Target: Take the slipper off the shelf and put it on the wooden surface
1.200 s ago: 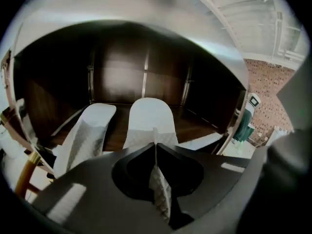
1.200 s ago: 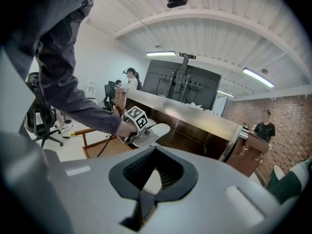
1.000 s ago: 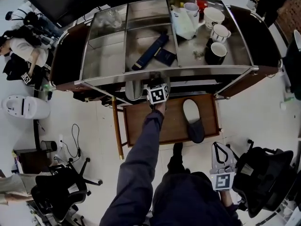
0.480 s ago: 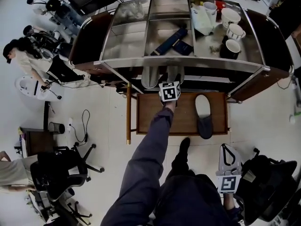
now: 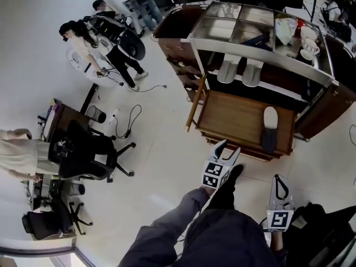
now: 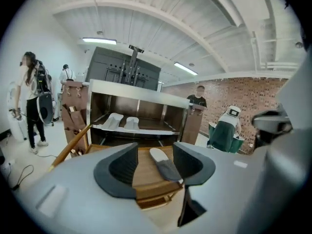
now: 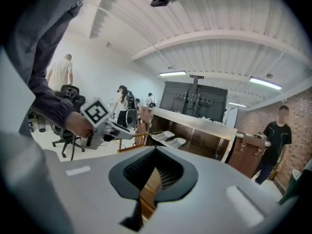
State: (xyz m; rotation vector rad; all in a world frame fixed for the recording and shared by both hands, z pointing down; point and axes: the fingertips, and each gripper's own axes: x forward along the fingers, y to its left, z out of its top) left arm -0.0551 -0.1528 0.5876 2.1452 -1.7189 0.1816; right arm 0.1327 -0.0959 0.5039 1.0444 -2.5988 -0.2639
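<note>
Two pale grey slippers [image 5: 228,71] [image 5: 251,74] lie side by side on the cart's lower shelf [image 5: 261,83]. A third slipper [image 5: 270,128], white inside with a dark toe, rests on the wooden surface [image 5: 233,115] below the shelf. It also shows in the left gripper view as the slipper [image 6: 163,164] on the wood [image 6: 143,173]. My left gripper [image 5: 225,152] hangs over the floor in front of the wooden surface. Its jaws stand apart and are closing, with nothing between them [image 6: 153,167]. My right gripper [image 5: 280,185] hangs low at my right side, shut and empty [image 7: 153,179].
The steel-topped cart [image 5: 245,35] carries cups [image 5: 309,38] and a white bag [image 5: 283,29] at its far right. A wooden pole [image 5: 196,102] leans at the cart's left corner. Office chairs [image 5: 83,154], floor cables [image 5: 130,124] and people [image 5: 83,46] are off to the left.
My left gripper has drawn back from the shelf edge to a spot over the floor, and its jaws now stand apart. The cart has shifted to the upper right and looks smaller.
</note>
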